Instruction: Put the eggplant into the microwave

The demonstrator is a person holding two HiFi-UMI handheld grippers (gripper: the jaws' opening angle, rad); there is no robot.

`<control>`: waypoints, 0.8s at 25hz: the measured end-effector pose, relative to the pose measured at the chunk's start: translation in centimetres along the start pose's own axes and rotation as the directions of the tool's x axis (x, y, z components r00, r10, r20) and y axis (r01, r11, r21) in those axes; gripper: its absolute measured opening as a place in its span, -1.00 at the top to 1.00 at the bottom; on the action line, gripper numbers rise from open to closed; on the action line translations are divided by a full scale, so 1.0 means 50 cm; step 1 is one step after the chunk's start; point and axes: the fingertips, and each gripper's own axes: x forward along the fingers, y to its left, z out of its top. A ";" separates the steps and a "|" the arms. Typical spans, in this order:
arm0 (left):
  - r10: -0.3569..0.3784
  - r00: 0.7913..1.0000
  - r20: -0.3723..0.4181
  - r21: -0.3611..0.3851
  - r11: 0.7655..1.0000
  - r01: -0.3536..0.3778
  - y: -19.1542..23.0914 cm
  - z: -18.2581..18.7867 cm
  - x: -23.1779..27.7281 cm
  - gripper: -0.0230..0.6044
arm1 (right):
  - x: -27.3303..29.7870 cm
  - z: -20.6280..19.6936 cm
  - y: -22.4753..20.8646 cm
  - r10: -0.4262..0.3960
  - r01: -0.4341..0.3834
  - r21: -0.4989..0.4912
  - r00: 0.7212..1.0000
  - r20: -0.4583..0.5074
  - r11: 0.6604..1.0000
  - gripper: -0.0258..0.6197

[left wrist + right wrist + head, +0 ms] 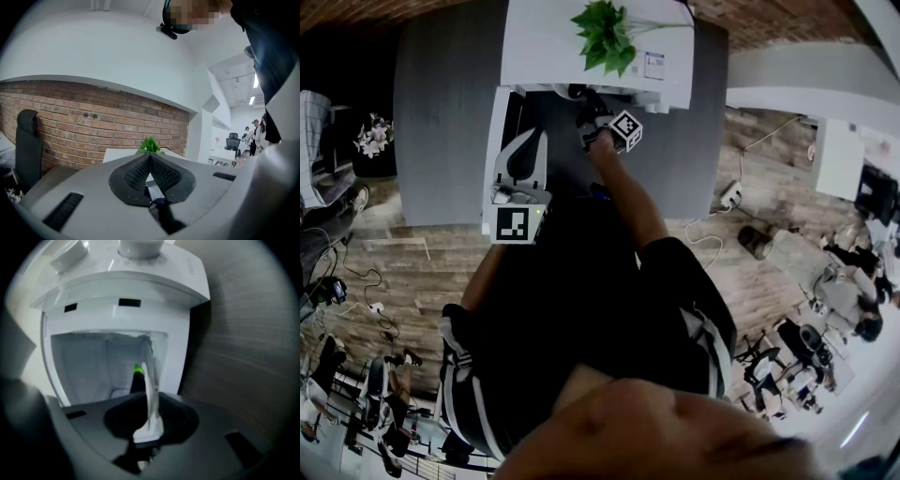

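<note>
Gaping microwave cavity (84,366), eggplant (137,380) inside

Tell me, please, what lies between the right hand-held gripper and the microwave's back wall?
The eggplant, dark with a green tip, stands there inside the open microwave, as the right gripper view shows.

A leafy plant (605,36) and grey table (441,112) stand before a brick wall (93,122) (reddish).
</note>
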 end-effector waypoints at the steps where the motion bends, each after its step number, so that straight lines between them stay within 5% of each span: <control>1: 0.000 1.000 -0.001 0.002 1.000 0.000 0.000 0.000 0.000 0.81 | -0.001 0.000 0.000 0.002 -0.002 0.000 1.000 0.000 1.000 0.64; 20: -0.013 1.000 0.020 0.014 1.000 0.013 -0.007 0.011 -0.007 0.81 | -0.035 0.012 0.010 -0.045 0.045 -0.084 0.999 -0.003 0.995 0.52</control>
